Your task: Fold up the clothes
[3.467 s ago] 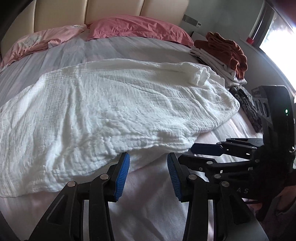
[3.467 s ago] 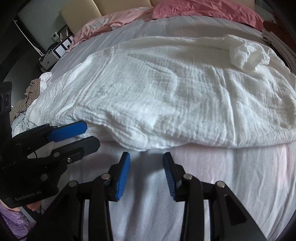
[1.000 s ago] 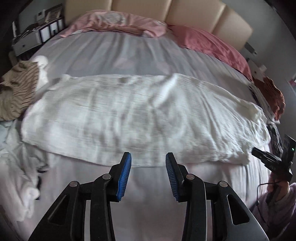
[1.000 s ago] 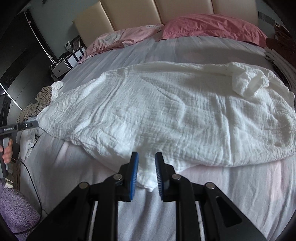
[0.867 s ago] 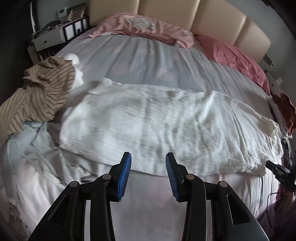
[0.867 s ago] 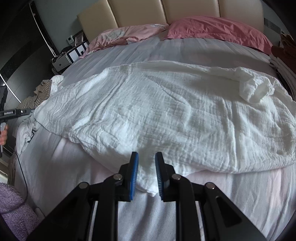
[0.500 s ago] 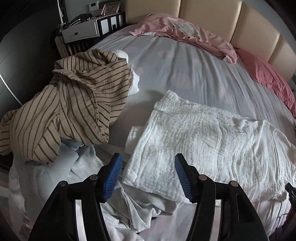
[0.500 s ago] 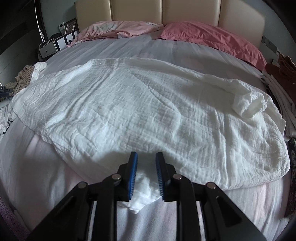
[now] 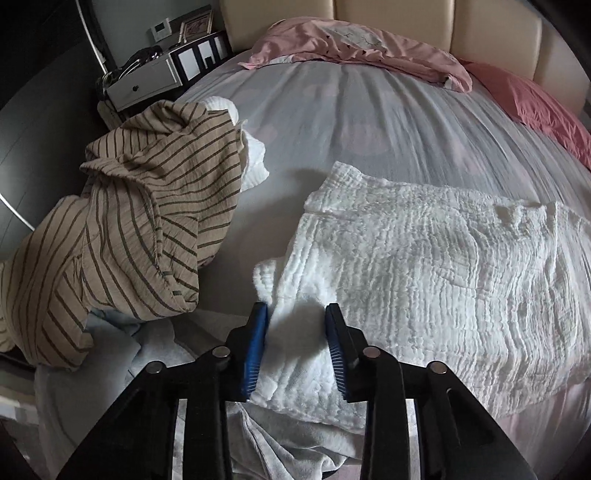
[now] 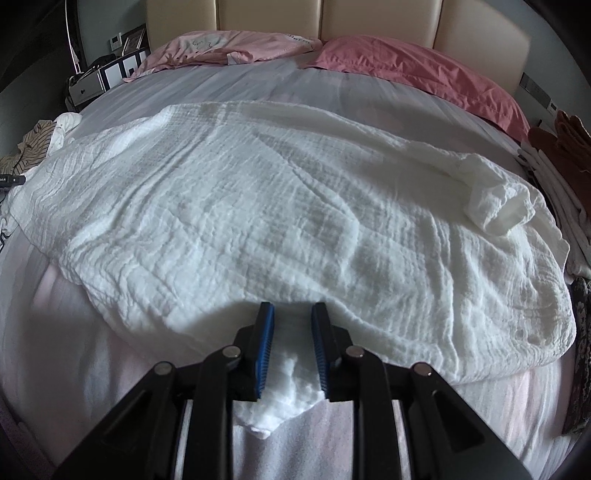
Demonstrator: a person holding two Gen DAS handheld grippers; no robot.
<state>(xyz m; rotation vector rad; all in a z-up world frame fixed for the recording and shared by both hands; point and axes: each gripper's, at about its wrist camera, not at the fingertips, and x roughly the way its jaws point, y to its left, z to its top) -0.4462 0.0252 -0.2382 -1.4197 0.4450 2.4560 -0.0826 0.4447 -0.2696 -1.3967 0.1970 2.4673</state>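
Lying flat — one white garment [image 10: 295, 206], two pink pillows [image 10: 413, 66].

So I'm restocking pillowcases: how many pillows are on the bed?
2, both at the headboard: a pale pink pillow on the left, a darker rose pillow on the right. Others may be hidden.

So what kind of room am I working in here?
A bedroom, almost certainly: a large bed with a padded headboard, pink pillows at its head, and a nightstand beside it. Laundry lies on the bed.
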